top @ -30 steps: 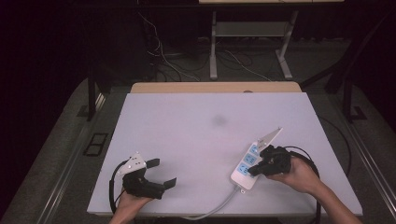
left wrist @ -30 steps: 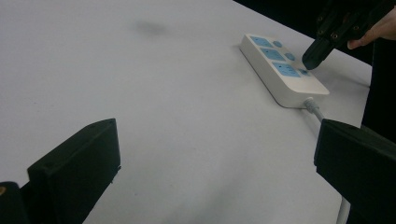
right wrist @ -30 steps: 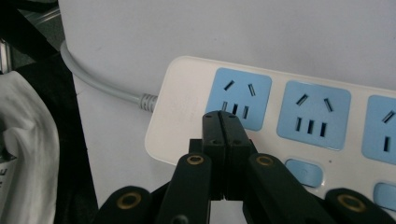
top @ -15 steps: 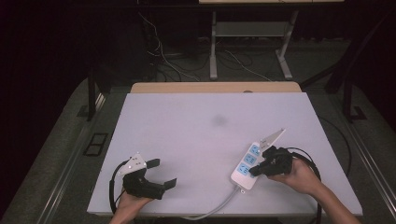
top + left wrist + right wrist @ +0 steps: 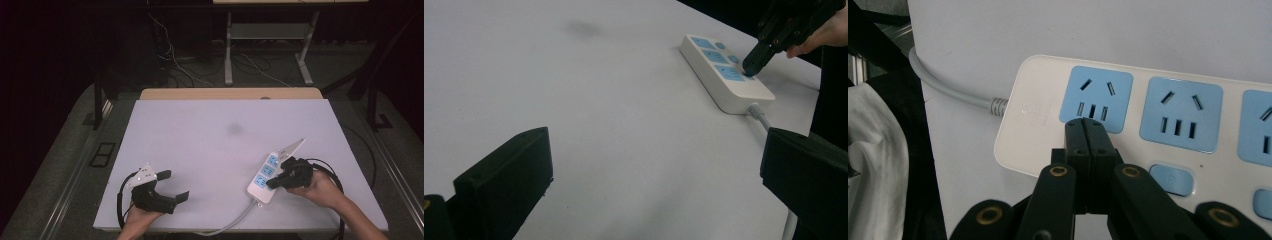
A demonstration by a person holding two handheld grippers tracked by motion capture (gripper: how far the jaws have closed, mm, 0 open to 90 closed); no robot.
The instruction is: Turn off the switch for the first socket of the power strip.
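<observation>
A dark room surrounds the white table [image 5: 200,150]. Near its right front corner lies a power strip [image 5: 267,175], cord [image 5: 235,220] trailing off the front edge. The right gripper [image 5: 1087,125], jaws pressed together and empty, presses its tip on the strip beside the end switch; the press looks underway, release remaining. The left gripper [image 5: 172,186] rests wide open, empty, near the left front corner. Nothing obstructs.

A lab: white test table [image 5: 200,150], loose floor cables [image 5: 175,60], dark surroundings.
</observation>
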